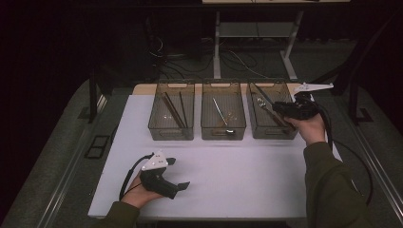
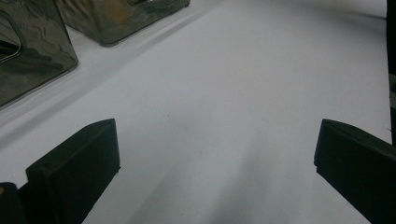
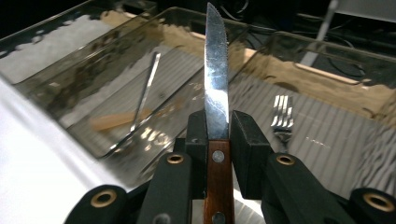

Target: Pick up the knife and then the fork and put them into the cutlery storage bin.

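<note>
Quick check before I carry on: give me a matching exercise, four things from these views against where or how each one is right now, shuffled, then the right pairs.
Things:
1. knife
2. fork
3. left gripper
4. chopsticks

States:
A. lying in the left bin
B. open above the bare white table
C. clamped between the right gripper's jaws, blade pointing away
D. lying in the right bin, under the held blade's right side

Pairs: 1-C, 2-D, 3-B, 4-A
</note>
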Tool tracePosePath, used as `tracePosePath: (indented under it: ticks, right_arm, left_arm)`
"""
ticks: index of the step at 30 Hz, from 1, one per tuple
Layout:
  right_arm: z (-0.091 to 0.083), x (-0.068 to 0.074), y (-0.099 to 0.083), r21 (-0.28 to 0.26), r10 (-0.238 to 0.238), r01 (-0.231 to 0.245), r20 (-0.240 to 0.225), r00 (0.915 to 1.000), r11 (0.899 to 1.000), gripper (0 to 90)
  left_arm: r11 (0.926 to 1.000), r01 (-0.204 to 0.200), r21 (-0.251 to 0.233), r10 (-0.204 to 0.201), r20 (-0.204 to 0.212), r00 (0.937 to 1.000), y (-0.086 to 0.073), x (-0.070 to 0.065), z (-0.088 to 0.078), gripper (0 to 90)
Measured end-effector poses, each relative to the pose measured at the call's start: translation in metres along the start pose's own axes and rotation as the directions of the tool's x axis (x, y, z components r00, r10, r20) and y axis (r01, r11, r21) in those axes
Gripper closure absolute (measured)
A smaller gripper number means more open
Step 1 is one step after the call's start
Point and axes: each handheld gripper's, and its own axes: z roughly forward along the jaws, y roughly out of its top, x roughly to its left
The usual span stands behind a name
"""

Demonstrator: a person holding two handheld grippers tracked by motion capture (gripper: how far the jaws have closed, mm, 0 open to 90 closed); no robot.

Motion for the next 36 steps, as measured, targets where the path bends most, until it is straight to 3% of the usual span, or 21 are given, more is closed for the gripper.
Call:
tracePosePath:
  ticks: [7, 16, 26, 30, 32, 34, 36]
  right_arm:
    - [0.014, -0.017, 0.006, 0.016, 0.039, -0.040, 0.053, 0.9978, 0.999, 77.2]
    - [0.039, -0.035, 0.005, 0.104, 0.061, -0.073, 0.122, 0.9907, 0.992, 77.2]
    - [0.067, -0.033, 0.009, 0.203, 0.021, -0.051, 0.147, 0.9889, 0.978, 77.2]
    - [0.074, -0.032, 0.006, 0.230, 0.027, -0.061, 0.145, 0.9890, 0.971, 76.9]
    - [0.075, -0.034, 0.004, 0.250, 0.042, -0.073, 0.127, 0.9910, 0.965, 72.5]
    - [0.072, -0.035, 0.004, 0.235, 0.051, -0.084, 0.142, 0.9885, 0.968, 62.5]
    - [0.069, -0.036, 0.005, 0.227, 0.068, -0.095, 0.123, 0.9901, 0.969, 56.4]
  left_arm:
    - [1.0000, 0.002, -0.005, -0.002, 0.002, 1.0000, 0.000, 0.000, 0.000, 0.0]
    - [0.9999, 0.007, -0.010, -0.007, 0.006, 1.0000, 0.001, 0.000, -0.001, 0.0]
    - [0.9998, 0.009, -0.018, -0.009, 0.012, 0.9999, 0.001, 0.001, -0.002, 0.0]
    - [0.9999, 0.008, -0.015, -0.008, 0.013, 0.9999, 0.001, 0.000, -0.002, 0.0]
    - [0.9998, 0.007, -0.016, -0.007, 0.013, 0.9999, 0.001, 0.000, -0.002, 0.0]
    - [0.9998, 0.009, -0.018, -0.008, 0.014, 0.9999, 0.001, 0.000, -0.002, 0.0]
    - [0.9998, 0.009, -0.020, -0.009, 0.014, 0.9999, 0.001, 0.000, -0.001, 0.0]
